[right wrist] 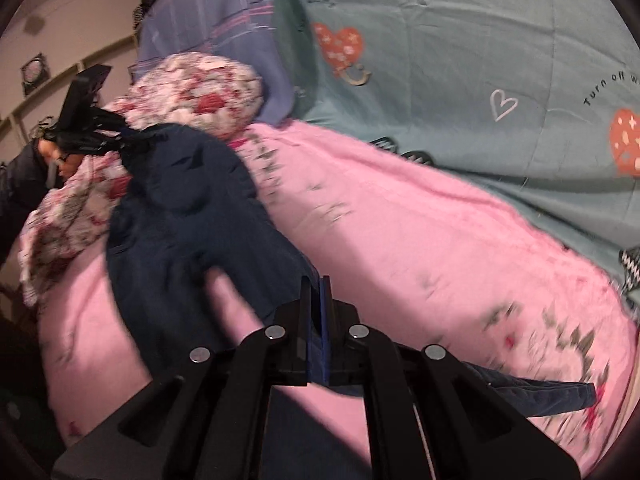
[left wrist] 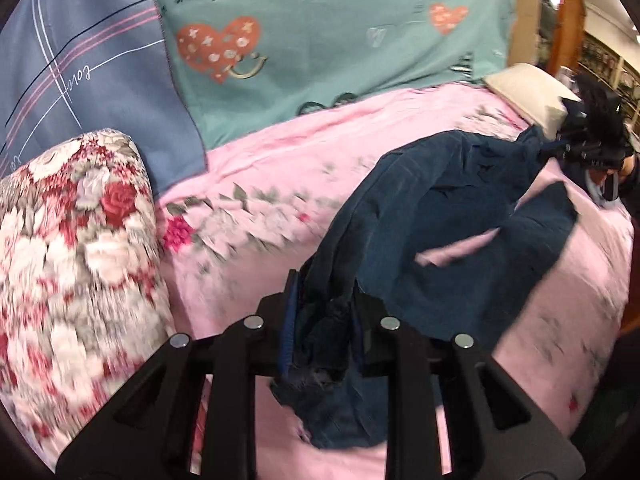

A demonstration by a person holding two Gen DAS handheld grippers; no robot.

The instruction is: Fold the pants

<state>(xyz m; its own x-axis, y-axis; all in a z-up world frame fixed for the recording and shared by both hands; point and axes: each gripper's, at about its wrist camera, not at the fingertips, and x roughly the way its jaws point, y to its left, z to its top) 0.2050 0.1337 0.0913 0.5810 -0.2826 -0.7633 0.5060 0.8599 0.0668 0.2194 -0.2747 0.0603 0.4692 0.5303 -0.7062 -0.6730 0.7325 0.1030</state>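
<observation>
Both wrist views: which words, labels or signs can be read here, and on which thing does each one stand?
"worry": on the teal sheet, left wrist view; the letters before it are cut off.
"love": on the blue striped cloth, seen upside down.
"Turn off w": on the teal sheet, right wrist view; the rest runs out of frame.
A small dark word near that sheet's top is too blurred to read.
The pants show no readable label.

Dim warm indoor light; heavy motion blur on the pink floral bedsheet (left wrist: 260, 184); fisheye edges bend, corners black.
</observation>
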